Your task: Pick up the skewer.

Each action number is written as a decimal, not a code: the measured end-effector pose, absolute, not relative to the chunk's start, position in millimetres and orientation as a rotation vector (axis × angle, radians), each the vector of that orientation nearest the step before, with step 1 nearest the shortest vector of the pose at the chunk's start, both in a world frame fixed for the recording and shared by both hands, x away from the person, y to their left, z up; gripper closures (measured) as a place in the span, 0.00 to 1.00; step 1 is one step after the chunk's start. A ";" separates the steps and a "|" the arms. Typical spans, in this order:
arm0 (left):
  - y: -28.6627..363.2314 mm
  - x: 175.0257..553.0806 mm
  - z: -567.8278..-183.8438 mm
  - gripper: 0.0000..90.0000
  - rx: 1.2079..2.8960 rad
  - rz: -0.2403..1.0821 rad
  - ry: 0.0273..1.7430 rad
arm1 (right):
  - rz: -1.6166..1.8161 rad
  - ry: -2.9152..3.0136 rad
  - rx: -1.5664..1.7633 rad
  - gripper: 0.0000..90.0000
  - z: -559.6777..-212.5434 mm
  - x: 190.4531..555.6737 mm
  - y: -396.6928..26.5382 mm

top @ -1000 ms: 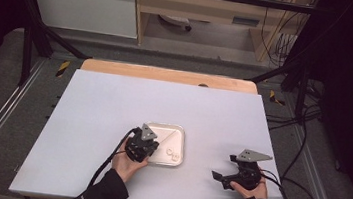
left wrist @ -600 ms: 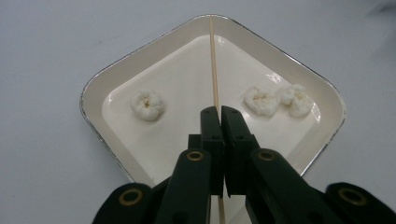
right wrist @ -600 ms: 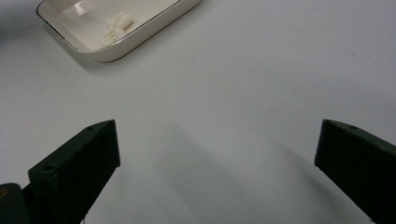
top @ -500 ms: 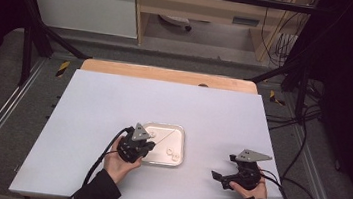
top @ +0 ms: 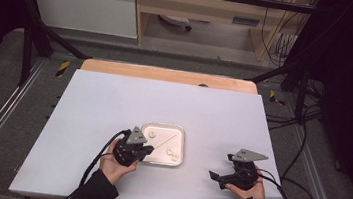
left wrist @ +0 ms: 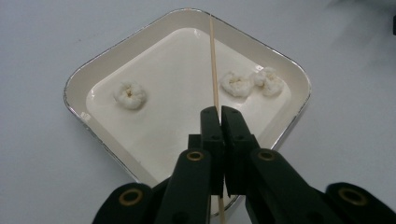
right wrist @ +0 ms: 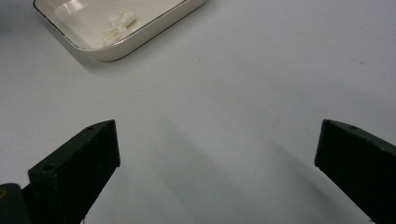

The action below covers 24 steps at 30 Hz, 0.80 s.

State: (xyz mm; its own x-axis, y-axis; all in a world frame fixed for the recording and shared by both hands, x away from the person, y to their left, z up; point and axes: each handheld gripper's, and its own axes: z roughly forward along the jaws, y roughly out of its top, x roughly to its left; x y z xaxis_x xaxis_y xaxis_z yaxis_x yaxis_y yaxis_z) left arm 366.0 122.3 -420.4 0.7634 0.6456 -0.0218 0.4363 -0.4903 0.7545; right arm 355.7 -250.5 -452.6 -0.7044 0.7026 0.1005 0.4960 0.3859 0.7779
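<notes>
Cream tray (left wrist: 79, 84) holds three dumplings (left wrist: 130, 95).

Skewer (left wrist: 213, 60) across tray (left wrist: 74, 84), between pieces (left wrist: 130, 95)

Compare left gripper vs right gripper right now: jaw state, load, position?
The left gripper is shut on a thin wooden skewer; the right gripper is open, with nothing between its jaws. The left gripper sits at the edge of the white tray, skewer reaching over it; the right gripper rests on the bare table, apart from the tray. Both are hand-held with black jaws.
</notes>
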 end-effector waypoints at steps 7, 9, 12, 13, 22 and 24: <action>120.3 362.3 -419.9 0.98 2.174 0.327 0.761 | 1.182 2.401 1.019 0.01 -448.9 354.5 -240.4; 119.3 361.4 -419.2 0.98 2.177 0.325 0.754 | 1.164 2.407 1.003 0.01 -447.4 353.8 -236.7; 117.8 360.2 -418.1 0.98 2.181 0.319 0.741 | 1.139 2.413 0.974 0.01 -446.4 353.1 -230.7; 117.4 359.9 -417.5 0.98 2.182 0.317 0.736 | 1.130 2.418 0.968 0.01 -446.0 352.6 -228.8; 110.6 355.8 -413.2 0.98 2.201 0.286 0.686 | 1.062 2.426 0.880 0.02 -442.1 350.5 -215.4; 108.5 355.0 -412.2 0.98 2.213 0.283 0.669 | 1.055 2.427 0.876 0.02 -441.6 350.3 -214.2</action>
